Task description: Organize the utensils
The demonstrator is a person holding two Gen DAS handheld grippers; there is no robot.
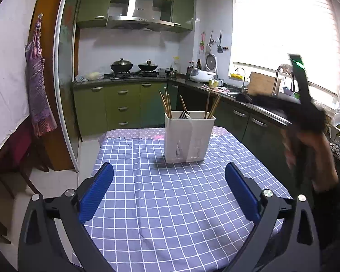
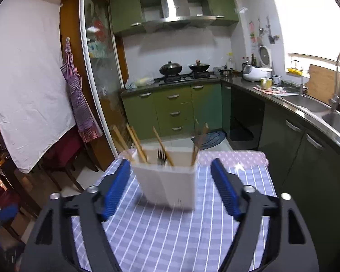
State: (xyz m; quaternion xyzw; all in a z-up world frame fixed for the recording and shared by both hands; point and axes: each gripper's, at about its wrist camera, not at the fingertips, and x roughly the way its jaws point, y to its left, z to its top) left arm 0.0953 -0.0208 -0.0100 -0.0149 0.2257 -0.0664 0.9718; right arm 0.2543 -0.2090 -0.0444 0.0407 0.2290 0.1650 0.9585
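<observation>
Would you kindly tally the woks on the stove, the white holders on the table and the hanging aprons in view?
Woks: 2
White holder: 1
Apron: 1
Total: 4

White utensil holder (image 1: 189, 136) with chopsticks (image 1: 166, 102) sticking up blocks the table's (image 1: 158, 204) far middle; near half of checked cloth is open, right tool (image 2: 170, 188) spread wide straddling the holder, counter (image 2: 306, 113) crowds right edge.
</observation>
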